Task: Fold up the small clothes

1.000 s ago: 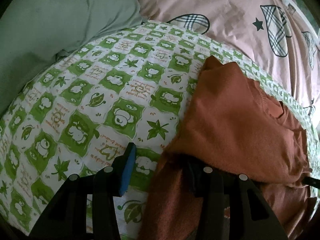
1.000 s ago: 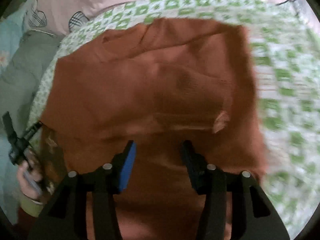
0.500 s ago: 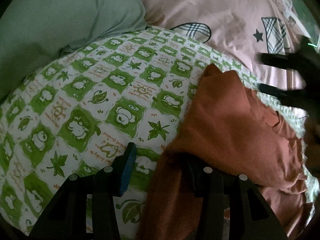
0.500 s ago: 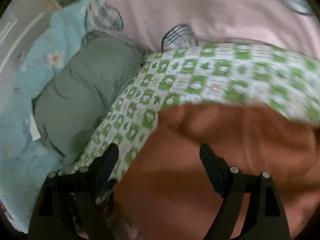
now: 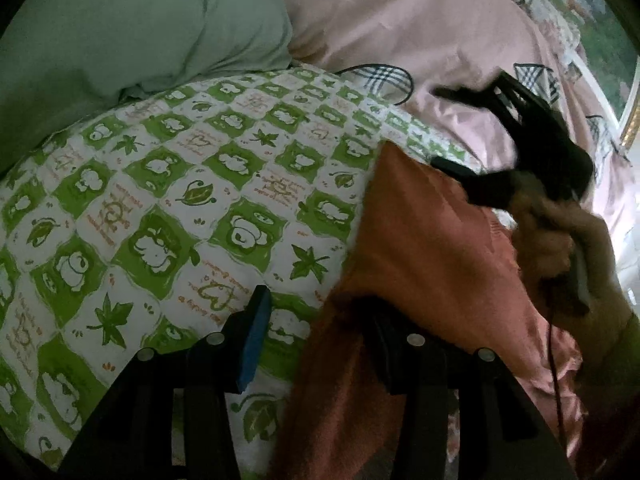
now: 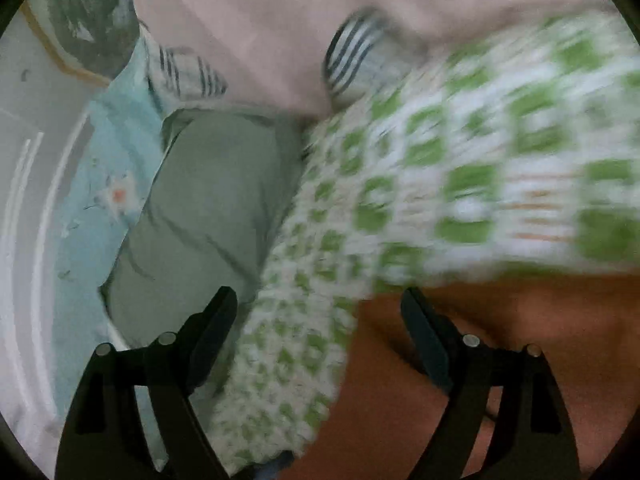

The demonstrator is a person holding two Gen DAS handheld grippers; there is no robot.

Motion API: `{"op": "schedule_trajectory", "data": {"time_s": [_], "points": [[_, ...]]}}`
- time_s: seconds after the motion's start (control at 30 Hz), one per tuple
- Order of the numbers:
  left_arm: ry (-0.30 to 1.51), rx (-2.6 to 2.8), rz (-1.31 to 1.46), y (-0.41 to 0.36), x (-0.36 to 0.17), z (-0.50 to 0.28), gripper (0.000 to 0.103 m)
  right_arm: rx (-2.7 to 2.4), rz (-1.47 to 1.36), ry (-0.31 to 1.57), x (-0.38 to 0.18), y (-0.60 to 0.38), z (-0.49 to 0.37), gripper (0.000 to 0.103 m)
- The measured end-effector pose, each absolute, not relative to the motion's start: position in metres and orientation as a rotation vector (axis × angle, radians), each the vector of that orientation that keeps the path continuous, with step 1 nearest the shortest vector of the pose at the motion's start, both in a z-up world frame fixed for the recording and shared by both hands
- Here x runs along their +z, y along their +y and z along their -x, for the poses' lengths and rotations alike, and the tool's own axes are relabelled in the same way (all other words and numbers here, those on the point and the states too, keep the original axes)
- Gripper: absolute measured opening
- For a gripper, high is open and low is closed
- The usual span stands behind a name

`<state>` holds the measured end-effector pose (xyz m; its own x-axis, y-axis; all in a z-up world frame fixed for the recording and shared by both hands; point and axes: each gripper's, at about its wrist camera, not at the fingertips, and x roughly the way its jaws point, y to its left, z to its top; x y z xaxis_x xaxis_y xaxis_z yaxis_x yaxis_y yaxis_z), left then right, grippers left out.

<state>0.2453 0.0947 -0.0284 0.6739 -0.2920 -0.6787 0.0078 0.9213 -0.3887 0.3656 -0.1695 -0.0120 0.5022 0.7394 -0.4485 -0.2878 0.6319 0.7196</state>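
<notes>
**Orange garment half-folded, edge draped over left tool**

Lying at 4 o'clock in the left wrist view: the orange garment (image 5: 420, 248), spread on the green-and-white patterned cover (image 5: 168, 208), its near edge bunched up over the right-hand finger of the left gripper (image 5: 316, 332). Blue-padded finger (image 5: 254, 344) bare and resting over the cover, a clear gap between the two fingers, so released rather than pinching; whether a fold of cloth sits inside that gap, hard to tell. Up at 2 o'clock in the same view, the right gripper (image 5: 452, 132) blurred above the garment's far corner, jaws spread wide, nothing between them. Confirmed by the right wrist view: right gripper (image 6: 320, 320) gaping, with garment (image 6: 500, 360) low at 5 o'clock, cover (image 6: 440, 200) smeared by motion, grey-green pillow (image 6: 208, 216) at 9 o'clock, pink sheet (image 6: 280, 20) at 12.

Probable step: reaching for a fresh hold to make the next fold.

Risks from here: closing on cover and garment together, since both are soft and lie flush, dragging the bedding along. Snagging the draped edge on the left finger while pulling away, undoing the layer already turned over. Grabbing one layer only at the corner, leaving the fold crooked.
</notes>
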Motion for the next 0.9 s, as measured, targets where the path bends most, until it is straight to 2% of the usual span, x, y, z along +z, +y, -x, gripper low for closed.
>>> {"op": "schedule_trajectory", "data": {"time_s": [0.13, 0.33, 0.47, 0.53, 0.7, 0.9], "points": [[0.799, -0.204, 0.330, 0.092, -0.010, -0.230, 0.047, 0.587, -0.535, 0.825, -0.004, -0.216, -0.296, 0.085], [0.820, -0.159, 0.209, 0.077, 0.013, -0.234, 0.050, 0.368, -0.456, 0.858, -0.022, -0.305, -0.188, 0.085], [0.957, -0.121, 0.069, 0.057, -0.009, -0.265, 0.051, 0.149, -0.416, 1.004, -0.054, -0.349, -0.137, 0.085], [0.980, -0.141, 0.050, 0.055, -0.015, -0.264, 0.050, 0.158, -0.444, 0.972, -0.054, -0.366, -0.108, 0.084], [0.932, -0.200, 0.116, 0.077, 0.003, -0.217, 0.050, 0.092, -0.423, 0.867, -0.028, -0.382, -0.031, 0.085], [0.928, -0.280, 0.224, 0.118, 0.018, -0.141, 0.057, 0.086, -0.422, 0.808, -0.021, -0.382, 0.042, 0.085]]}}
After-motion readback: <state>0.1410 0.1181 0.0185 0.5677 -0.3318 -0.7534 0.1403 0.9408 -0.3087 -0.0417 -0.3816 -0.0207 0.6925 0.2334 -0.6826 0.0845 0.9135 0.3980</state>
